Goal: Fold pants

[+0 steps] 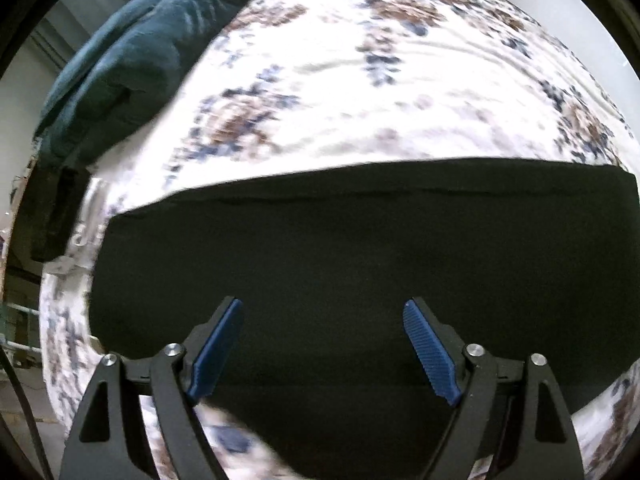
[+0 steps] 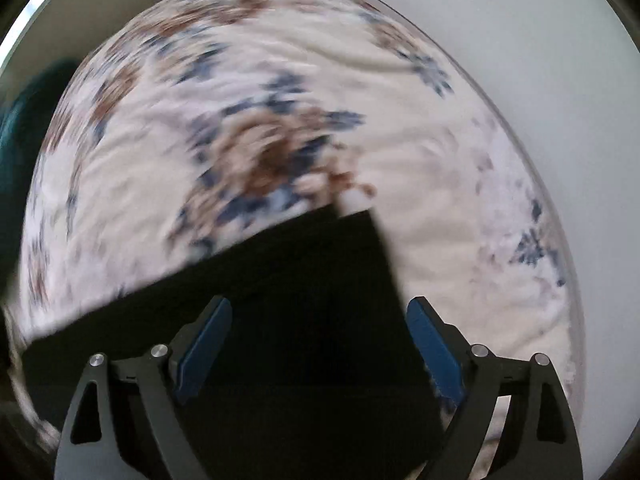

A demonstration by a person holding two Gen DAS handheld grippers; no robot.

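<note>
The pants (image 1: 360,240) lie flat on the bed (image 1: 360,80), a black folded panel on a white cover printed with blue and brown flowers. In the left wrist view the pants fill the lower half of the frame, from 9 o'clock across to 3 o'clock, with a straight far edge running just below the centre line and a faint seam parallel to it. The left gripper (image 1: 323,310) points steeply down over this panel; its jaws stand spread wide, the blue ribbed pads (image 1: 430,354) well apart, with nothing pinched between them and only flat cloth visible in the gap. A dark teal cushion (image 1: 140,60) rests at 10 to 11 o'clock on the bed's far left corner. In the right wrist view, which is blurred, the pants (image 2: 300,300) occupy the region from centre down to 6 and 8 o'clock, and their right end shows two squared corners side by side near the centre, with a short notch between them. The right gripper (image 2: 320,308) also points steeply down, jaws spread wide, gripping nothing; its left pad sits over black cloth, while its right pad (image 2: 434,348) lies just beside the pants' right edge, over the cover. A pale wall (image 2: 540,60) fills the 1 to 3 o'clock area beyond the bed.
</note>
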